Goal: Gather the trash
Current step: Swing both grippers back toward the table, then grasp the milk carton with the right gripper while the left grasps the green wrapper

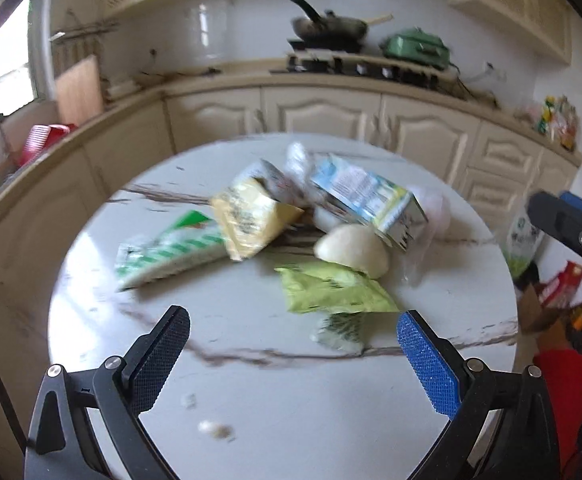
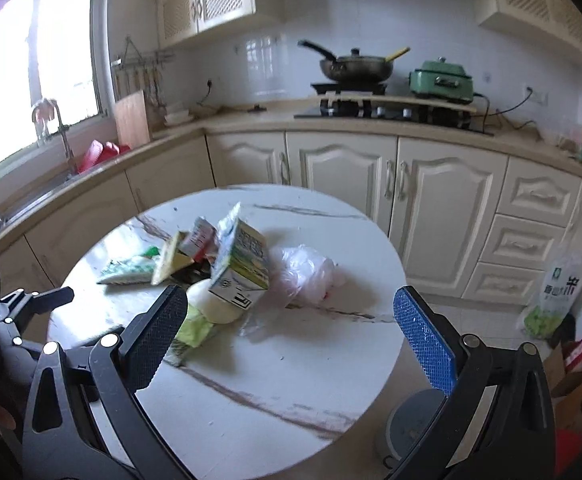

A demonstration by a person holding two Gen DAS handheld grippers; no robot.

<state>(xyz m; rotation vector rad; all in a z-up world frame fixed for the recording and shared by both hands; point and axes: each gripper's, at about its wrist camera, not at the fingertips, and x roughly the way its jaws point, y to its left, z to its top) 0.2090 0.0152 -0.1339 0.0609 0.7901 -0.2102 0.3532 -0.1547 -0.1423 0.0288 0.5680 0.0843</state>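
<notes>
The trash pile (image 1: 291,232) (cartons, wrappers, a plastic bag) lies at the centre of the round table (image 1: 291,408), clear of every edge. The left gripper (image 1: 293,352) and right gripper (image 2: 291,332) hover above the bare near tabletop, fingers spread and empty.

A heap of trash lies near the middle of the round surface (image 1: 251,400). In the left wrist view, one wrapper (image 1: 167,250) lies at the heap's left, a carton (image 1: 371,200) rests on top toward the right, and a plastic bag (image 2: 303,272) sits just beside the carton on its right (clearer in the right wrist view). A flat packet (image 1: 331,290) lies nearest the camera. Behind the surface runs a counter (image 2: 251,118), carrying a pan (image 2: 355,66) on a stove (image 2: 387,110).
</notes>
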